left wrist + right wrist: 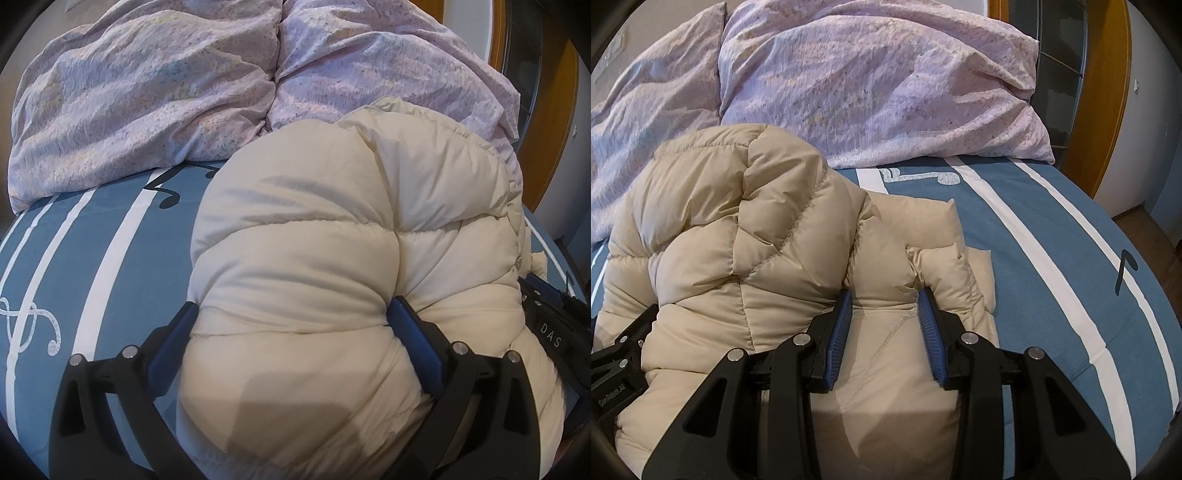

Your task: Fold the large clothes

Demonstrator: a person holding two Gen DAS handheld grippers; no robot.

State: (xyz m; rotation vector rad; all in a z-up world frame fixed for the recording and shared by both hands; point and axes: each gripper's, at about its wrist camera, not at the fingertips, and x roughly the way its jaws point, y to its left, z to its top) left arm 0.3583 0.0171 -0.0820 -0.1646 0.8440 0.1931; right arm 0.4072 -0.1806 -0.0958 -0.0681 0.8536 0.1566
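A cream puffer jacket [332,258] bulges between the left gripper's [295,325] blue pads, hiding the pad faces and the bedspread [92,258] beneath; its lower part runs off the bottom edge. In the right wrist view the jacket's [738,240] folded bulk conceals how its sleeves lie, and its lower left is cut off. The right gripper [884,321] pinches a fold whose underside is unseen. The lilac duvet [868,81] is cropped at the top. Small lettering at lower left is unreadable.
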